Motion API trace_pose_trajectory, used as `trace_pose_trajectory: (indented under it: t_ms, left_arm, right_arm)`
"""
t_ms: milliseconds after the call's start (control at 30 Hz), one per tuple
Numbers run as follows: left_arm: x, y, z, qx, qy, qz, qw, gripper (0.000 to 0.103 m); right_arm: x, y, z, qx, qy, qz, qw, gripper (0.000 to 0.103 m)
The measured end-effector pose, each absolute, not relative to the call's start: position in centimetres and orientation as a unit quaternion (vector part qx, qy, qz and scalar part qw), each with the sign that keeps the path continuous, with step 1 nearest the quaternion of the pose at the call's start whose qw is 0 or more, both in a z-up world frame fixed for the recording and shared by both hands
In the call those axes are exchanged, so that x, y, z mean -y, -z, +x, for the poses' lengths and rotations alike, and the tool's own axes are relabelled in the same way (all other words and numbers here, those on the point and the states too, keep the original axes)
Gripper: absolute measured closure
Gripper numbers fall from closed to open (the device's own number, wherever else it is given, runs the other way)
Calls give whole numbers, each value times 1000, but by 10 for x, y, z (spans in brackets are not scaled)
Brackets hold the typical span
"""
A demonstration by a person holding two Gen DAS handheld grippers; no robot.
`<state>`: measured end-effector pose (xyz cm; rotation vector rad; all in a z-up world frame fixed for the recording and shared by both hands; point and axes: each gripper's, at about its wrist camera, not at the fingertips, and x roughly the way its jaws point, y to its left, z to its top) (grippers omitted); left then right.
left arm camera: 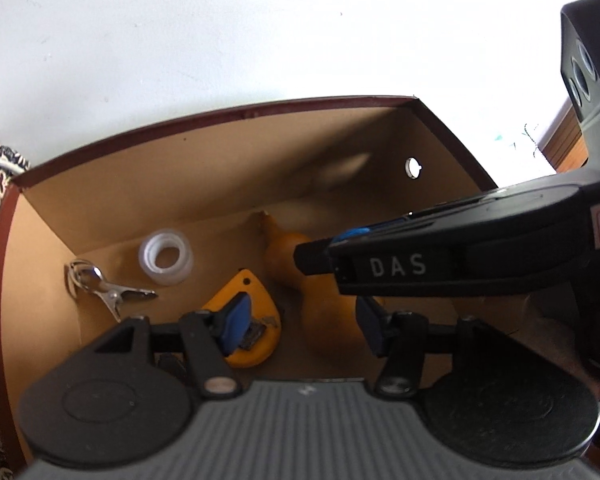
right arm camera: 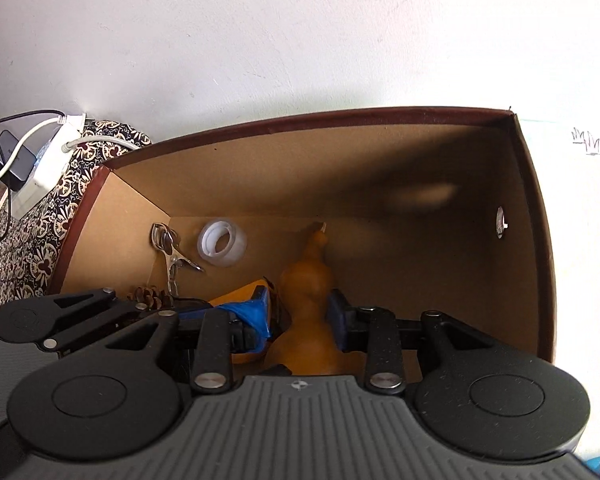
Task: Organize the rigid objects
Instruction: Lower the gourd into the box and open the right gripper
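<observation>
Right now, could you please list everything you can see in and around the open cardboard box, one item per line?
Brown cardboard box: one, dark red rim, open-topped, against a white wall.
Orange gourd: one, lying on the box floor, stem toward the far wall.
Clear plastic tape roll: one, whitish, far left of the floor.
Metal clip with key ring: one, silver, left corner.
Yellow tape measure: one, beside the gourd.
Pine cone: one, brown, near left.
Patterned cloth: one, black and cream, under the box.
White power strip: one, far left, with cables.
Left gripper: black, blue pads, open over the box.
Right gripper: pads either side of the gourd's waist; contact unclear.
</observation>
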<state>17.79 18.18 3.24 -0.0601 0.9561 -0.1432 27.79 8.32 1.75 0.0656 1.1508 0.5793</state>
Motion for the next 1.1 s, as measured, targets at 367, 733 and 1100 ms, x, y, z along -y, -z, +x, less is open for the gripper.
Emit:
trace_pose_trajectory:
  t_ms: [367, 733, 1100]
  left_arm:
    - [-167, -62, 141, -410, 21, -12, 912, 42]
    - [-136, -101, 88, -351, 9, 13, 936, 39]
    - [-96, -103, 64, -359, 20, 45, 932, 39]
  right_arm:
    - [-59, -35, 252, -499, -246, 28, 830, 88]
    - [-25, -65, 209, -451, -247, 34, 857, 87]
    - [25, -82, 165, -416, -216, 66, 881, 87]
